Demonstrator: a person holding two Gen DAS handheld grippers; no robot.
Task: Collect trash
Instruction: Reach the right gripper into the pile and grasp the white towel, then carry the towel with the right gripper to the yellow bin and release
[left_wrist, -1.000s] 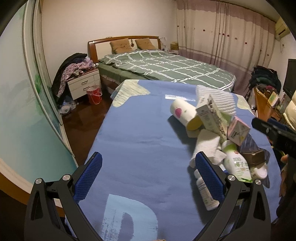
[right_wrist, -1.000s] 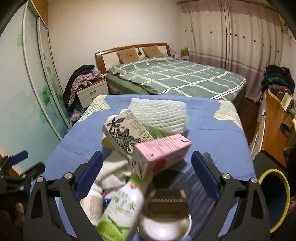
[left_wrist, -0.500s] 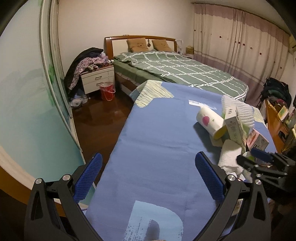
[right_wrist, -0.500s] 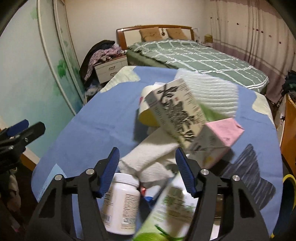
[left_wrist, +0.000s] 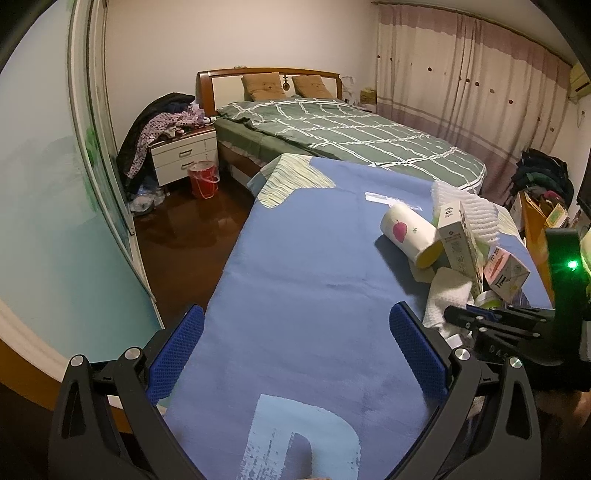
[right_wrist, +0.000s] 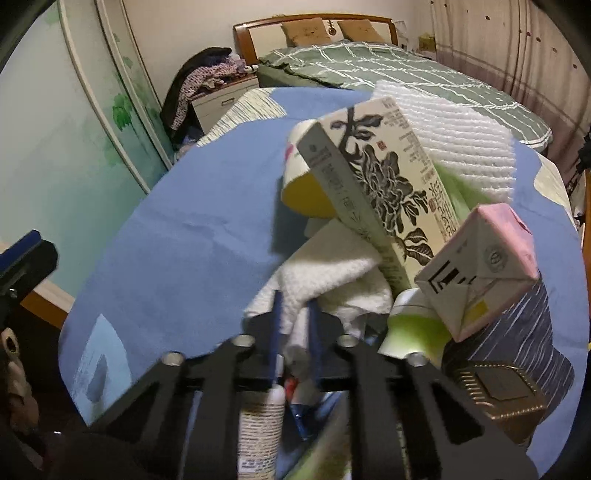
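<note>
A pile of trash lies on the blue tablecloth: a crumpled white paper towel, a flower-printed box, a pink carton, a paper cup, white foam netting, a green bottle and a white pill bottle. My right gripper is shut on the paper towel's near edge. It also shows in the left wrist view. My left gripper is open and empty over the bare cloth, left of the pile.
A dark ridged lid lies at the pile's right. A bed stands beyond the table, a nightstand and red bucket at the left, a glass wardrobe door along the left.
My right gripper has dropped toward the pile and closed from wide open onto the paper towel. My left gripper has swung left, away from the pile.
</note>
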